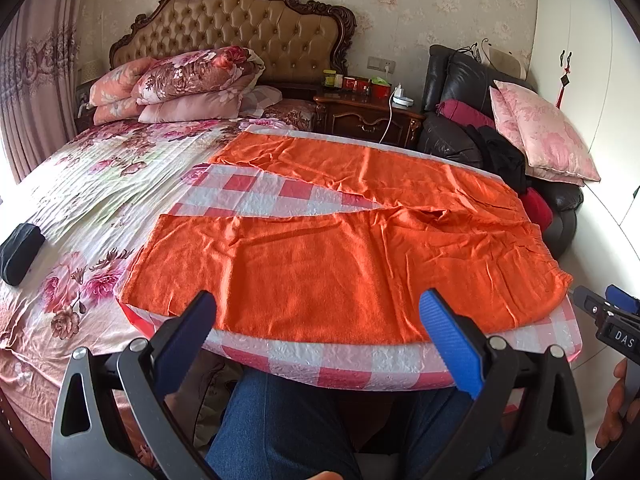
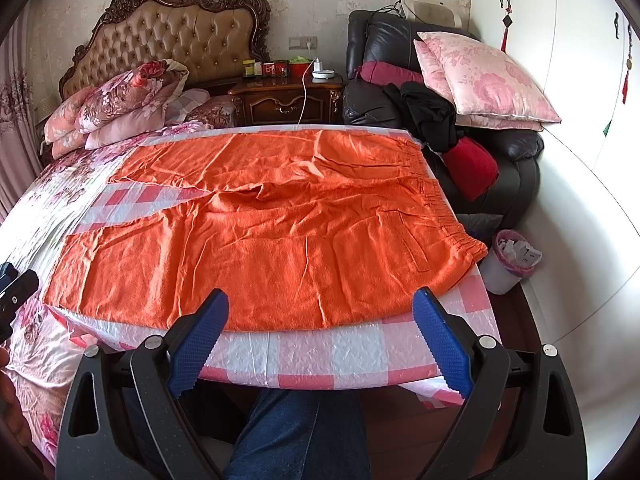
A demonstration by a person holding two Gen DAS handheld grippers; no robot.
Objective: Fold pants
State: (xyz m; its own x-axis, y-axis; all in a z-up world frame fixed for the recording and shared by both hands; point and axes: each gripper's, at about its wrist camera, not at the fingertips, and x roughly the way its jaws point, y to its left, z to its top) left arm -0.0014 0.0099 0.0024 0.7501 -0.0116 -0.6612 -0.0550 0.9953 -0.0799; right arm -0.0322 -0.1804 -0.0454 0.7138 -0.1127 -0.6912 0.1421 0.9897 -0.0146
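While the orange pants lie flat on the table, both claws, left claw and right claw, hover spread wide; next, grip the six-o'clock hem.

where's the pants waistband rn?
The waistband is on the right in both wrist views, at the right edge of the checked table cover, next to the black armchair. The orange pants lie flat with legs pointing left.
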